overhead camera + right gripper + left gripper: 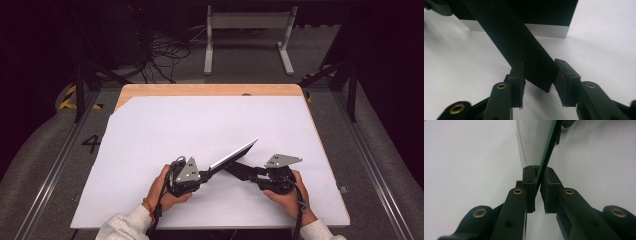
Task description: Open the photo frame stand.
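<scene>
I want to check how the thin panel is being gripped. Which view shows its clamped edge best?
The left gripper view: the thin panel runs edge-on between the left hand-held gripper jaws, pads pressed on it. The high view shows the whole panel tilted up off the white sheet, small. The right gripper view shows its dark face between wider jaws.

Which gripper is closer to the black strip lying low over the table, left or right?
Right. The right gripper has the black strip between its jaws. The left gripper is off to the side, clamped on the edge of the thin panel.
</scene>
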`<state>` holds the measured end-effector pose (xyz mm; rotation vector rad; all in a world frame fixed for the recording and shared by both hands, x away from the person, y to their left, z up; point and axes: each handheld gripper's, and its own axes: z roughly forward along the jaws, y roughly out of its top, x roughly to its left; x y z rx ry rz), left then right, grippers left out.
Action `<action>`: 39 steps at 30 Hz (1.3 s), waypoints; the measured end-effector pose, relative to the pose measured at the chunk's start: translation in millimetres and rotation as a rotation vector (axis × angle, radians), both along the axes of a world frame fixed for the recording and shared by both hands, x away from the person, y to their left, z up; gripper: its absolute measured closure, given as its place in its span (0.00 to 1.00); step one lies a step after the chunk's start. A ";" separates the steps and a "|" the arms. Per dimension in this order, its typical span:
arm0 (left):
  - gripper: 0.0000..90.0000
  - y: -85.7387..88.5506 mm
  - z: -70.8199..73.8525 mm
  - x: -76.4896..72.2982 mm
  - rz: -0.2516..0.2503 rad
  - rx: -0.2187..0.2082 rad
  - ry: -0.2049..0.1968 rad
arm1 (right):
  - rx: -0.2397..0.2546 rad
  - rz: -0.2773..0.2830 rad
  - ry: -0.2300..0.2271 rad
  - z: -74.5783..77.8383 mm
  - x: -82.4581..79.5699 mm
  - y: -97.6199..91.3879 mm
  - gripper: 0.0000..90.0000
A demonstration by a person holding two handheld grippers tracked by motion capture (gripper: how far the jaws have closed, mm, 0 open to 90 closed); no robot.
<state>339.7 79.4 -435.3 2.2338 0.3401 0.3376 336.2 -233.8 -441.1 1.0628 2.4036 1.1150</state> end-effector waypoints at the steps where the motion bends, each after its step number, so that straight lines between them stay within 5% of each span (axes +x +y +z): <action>1: 0.91 0.0 0.0 0.0 0.000 0.000 0.000 | 0.000 0.000 0.000 0.0 0.0 0.0 0.68; 7: 0.90 -1.3 -7.1 -0.2 -0.006 0.077 -0.017 | -0.015 -0.043 -0.039 2.0 -1.3 1.2 0.53; 19: 0.90 -0.8 -13.3 3.9 -0.015 0.109 0.005 | -0.025 -0.036 -0.084 7.0 -6.9 7.6 0.43; 28: 0.90 -0.4 -13.0 4.6 -0.018 0.110 0.007 | -0.020 -0.049 -0.076 3.8 -4.1 -0.3 0.57; 39: 0.91 -0.6 -12.6 6.2 -0.025 0.092 0.009 | -0.005 -0.036 -0.069 3.0 -3.2 -1.7 0.61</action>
